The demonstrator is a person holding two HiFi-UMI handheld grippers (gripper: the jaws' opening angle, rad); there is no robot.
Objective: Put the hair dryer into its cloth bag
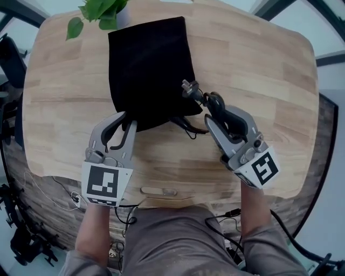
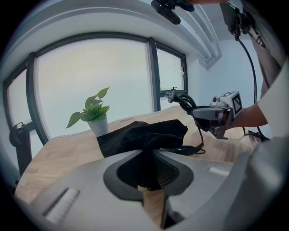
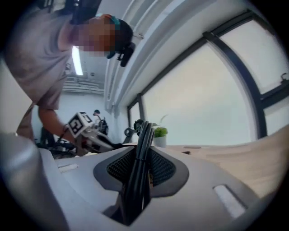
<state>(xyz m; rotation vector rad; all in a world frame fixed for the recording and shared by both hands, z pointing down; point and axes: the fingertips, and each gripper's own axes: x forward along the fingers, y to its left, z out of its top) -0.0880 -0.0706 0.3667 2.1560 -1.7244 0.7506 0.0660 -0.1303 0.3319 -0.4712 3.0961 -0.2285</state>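
The black cloth bag [image 1: 148, 70] lies flat on the wooden table [image 1: 259, 70], bulging as if the dryer is inside; the dryer itself is hidden. My left gripper [image 1: 127, 121] is shut on the bag's near edge, and its own view shows black cloth [image 2: 150, 169] pinched between the jaws. A black power cord [image 1: 186, 126] trails out of the bag's mouth. My right gripper [image 1: 216, 114] is shut on a folded bundle of that cord [image 3: 140, 158], held just right of the bag with the plug [image 1: 188, 86] sticking up.
A small potted plant [image 1: 99, 11] stands at the table's far edge, just beyond the bag. Windows [image 2: 90, 81] run behind the table. More cables [image 1: 124, 215] hang below the table's near edge, by the person's legs.
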